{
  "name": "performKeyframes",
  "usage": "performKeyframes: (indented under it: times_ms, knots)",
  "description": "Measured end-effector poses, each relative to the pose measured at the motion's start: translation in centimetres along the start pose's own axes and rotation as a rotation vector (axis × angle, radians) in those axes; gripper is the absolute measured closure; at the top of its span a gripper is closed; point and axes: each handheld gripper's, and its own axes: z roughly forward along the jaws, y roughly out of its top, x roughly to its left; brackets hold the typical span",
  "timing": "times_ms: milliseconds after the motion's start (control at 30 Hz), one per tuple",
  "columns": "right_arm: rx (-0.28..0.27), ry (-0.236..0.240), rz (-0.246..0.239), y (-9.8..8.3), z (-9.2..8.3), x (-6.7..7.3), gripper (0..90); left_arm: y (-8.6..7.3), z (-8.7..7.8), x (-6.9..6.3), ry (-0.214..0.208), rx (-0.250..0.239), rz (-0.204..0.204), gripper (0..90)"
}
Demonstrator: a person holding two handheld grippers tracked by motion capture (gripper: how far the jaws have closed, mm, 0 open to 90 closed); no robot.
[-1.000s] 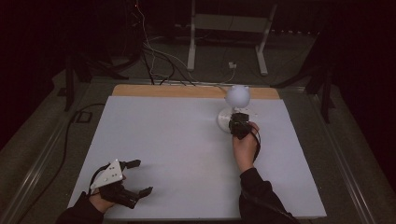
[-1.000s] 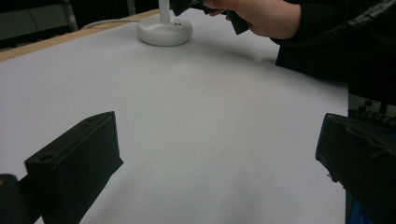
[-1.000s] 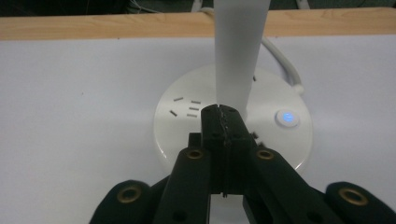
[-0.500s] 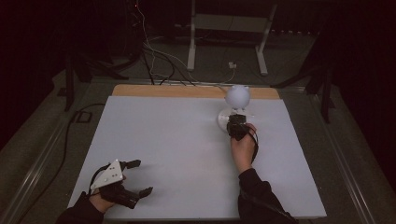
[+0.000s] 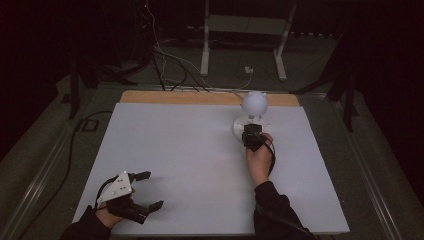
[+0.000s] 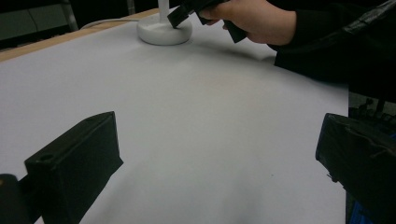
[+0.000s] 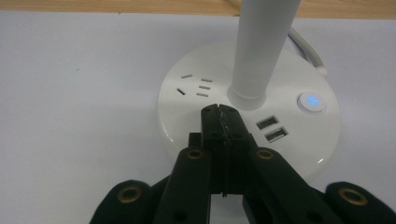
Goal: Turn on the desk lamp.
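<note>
Room is dark, only the white tabletop (image 5: 190, 165) is lit, with a strip of bare wood edge (image 5: 200, 97) along its far side. Grey floor (image 5: 310, 75) behind it carries a tangle of cables (image 5: 165, 65), a white plug (image 5: 248, 70) and the white legs of a metal stand (image 5: 243, 30); black stand legs (image 5: 345, 87) sit at far right. A dark cable (image 5: 70, 150) runs down the left side past a small black box (image 5: 88, 125) on the floor.

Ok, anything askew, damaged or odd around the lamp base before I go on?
Nothing stands out. The lamp base sits flat on the white table, stem upright, its round button glowing blue. The right gripper is shut over the base; the left gripper rests open, well apart.
</note>
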Motion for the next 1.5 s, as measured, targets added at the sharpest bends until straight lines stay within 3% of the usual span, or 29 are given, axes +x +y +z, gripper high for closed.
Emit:
performKeyframes:
  times_ms: [233,333,533,667,833,900,967,1200,1367,1500]
  knots:
    - [-0.010,-0.001,-0.017,-0.2,0.0,0.1,90.0,0.0,0.0,0.0,-0.001,-0.002,-0.001,0.4]
    - [0.007,0.019,0.003,0.1,-0.1,0.0,90.0,0.0,0.0,0.0,0.000,0.000,-0.001,0.4]
    - [-0.036,0.049,-0.018,0.7,-1.5,-0.1,87.7,0.0,0.0,0.1,0.000,0.001,-0.004,0.4]
    - [-0.062,0.086,-0.054,1.0,-2.1,-0.1,77.1,0.0,0.0,0.0,0.000,0.001,-0.004,0.4]
    - [-0.056,0.124,-0.102,0.9,-2.5,-0.2,65.7,0.0,0.0,0.1,0.001,0.000,-0.006,0.4]
    - [-0.048,0.182,-0.114,0.9,-2.5,-0.3,57.1,0.0,0.0,0.0,0.001,0.000,-0.002,0.4]
    - [0.010,0.218,-0.078,1.1,-2.3,-0.3,49.6,0.0,0.0,0.1,0.000,-0.001,-0.001,0.4]
    - [-0.052,0.241,-0.073,1.1,-3.1,-0.3,20.3,0.0,0.0,0.1,0.001,-0.001,-0.002,0.4]
    - [-0.038,0.374,-0.145,1.1,-4.3,-1.0,0.0,0.0,0.0,0.1,0.000,-0.012,-0.008,0.4]
    - [-0.063,0.437,-0.158,1.1,-5.1,-1.5,0.0,0.0,0.0,0.0,0.001,-0.001,-0.002,0.4]
